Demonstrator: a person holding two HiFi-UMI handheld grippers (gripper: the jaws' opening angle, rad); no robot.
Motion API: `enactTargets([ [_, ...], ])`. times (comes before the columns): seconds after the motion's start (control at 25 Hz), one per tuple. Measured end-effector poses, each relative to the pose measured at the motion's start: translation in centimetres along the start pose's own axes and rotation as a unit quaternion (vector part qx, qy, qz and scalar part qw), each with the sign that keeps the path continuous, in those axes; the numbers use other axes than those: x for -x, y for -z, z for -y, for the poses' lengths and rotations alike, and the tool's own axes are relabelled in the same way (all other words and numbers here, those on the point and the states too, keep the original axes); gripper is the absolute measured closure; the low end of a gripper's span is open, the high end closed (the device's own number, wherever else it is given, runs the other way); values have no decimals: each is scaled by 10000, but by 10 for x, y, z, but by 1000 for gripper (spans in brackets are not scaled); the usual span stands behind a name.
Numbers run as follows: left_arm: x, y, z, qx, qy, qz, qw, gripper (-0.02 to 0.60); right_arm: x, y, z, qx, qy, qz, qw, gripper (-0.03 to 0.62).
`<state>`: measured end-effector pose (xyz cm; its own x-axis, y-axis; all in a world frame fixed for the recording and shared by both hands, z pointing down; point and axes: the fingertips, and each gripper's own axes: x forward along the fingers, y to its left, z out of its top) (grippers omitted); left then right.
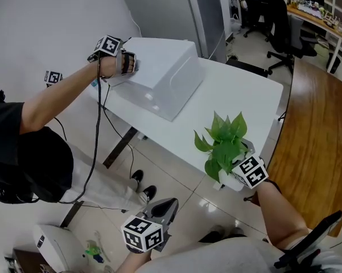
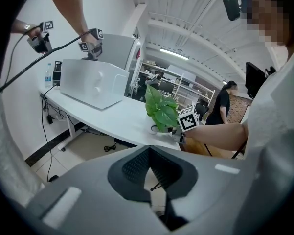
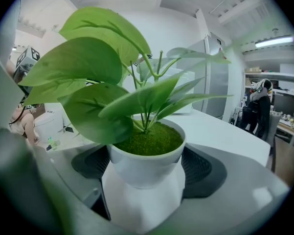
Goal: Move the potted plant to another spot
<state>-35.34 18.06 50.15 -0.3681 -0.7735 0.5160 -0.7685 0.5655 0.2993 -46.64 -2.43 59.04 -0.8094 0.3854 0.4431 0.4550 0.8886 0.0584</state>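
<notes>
Closest in, left gripper: jaws closed tip to tip, empty, low over the floor. Farther right, right gripper: spread wide, 2 pads pressed on the white pot of the potted plant, at the near edge of the white table.

Carrier: long white table, top running diagonally, dark legs beneath. Large white box sits at far left end, taking up most of width there. Green potted plant at near right corner, by edge, well apart from box; whether pot base rests on top unclear.
</notes>
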Motion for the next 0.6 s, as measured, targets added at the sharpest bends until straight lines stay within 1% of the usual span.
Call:
enactTargets([
  [0.32, 1, -8, 3, -99, 64, -14, 9999, 588, 9, -3, -2, 54, 47, 9, 10000, 140],
  [0.4, -5, -8, 14, -138, 85, -22, 9999, 588, 20, -3, 4, 60, 89, 70, 9999, 138],
  [0.52, -16, -7, 44, -220, 133, -41, 9997, 588, 50, 4, 19, 21, 185, 146, 9997, 140],
  [0.6, -17, -10, 51, -267, 215, -44, 9994, 588, 61, 4, 19, -12, 272, 147, 9995, 138],
])
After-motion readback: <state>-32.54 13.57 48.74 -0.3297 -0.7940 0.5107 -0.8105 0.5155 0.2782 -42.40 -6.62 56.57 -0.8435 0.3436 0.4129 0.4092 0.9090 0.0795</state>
